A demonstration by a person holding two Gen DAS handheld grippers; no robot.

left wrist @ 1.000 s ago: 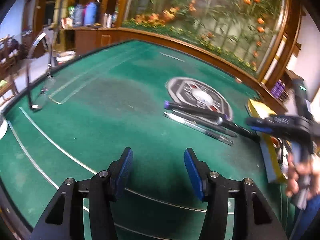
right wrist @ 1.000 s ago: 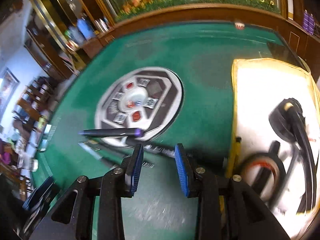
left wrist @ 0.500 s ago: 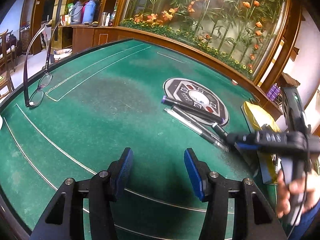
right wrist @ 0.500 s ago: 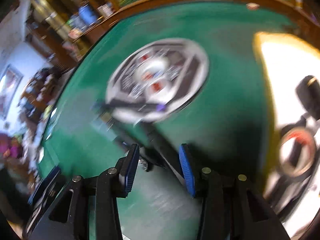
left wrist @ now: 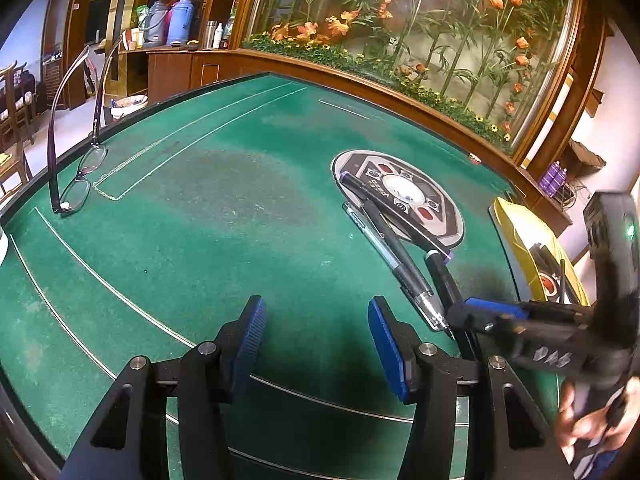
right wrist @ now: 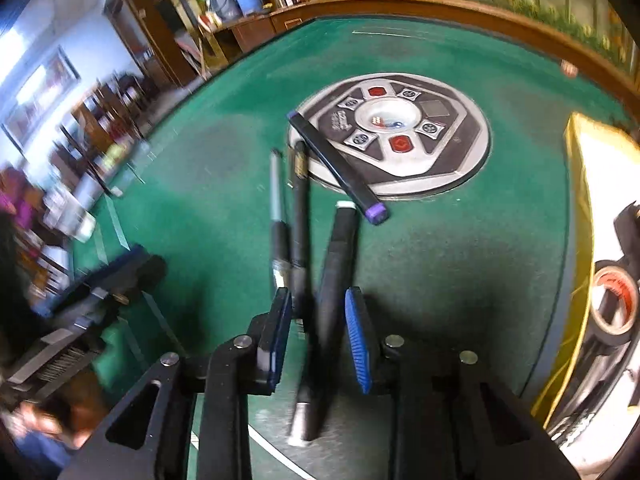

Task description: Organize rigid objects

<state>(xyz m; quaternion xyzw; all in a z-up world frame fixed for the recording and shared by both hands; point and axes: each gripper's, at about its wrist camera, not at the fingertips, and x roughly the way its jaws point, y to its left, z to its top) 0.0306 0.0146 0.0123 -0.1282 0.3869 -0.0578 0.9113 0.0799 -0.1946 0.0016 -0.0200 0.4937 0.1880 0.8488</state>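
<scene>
Right wrist: thick black pen (right wrist: 335, 280), white-tipped, between closing jaws.

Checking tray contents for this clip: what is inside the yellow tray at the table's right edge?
In the yellow tray lie a roll of tape with a red core and black cabling. The rest runs out of frame, so any other contents cannot be seen.

Four dark pens (right wrist: 304, 216) side by side on green felt, one purple-capped (right wrist: 335, 166).

text: none legible | round dial (right wrist: 400, 140): small print blurred | pen (left wrist: 396, 212): lettering unreadable
</scene>
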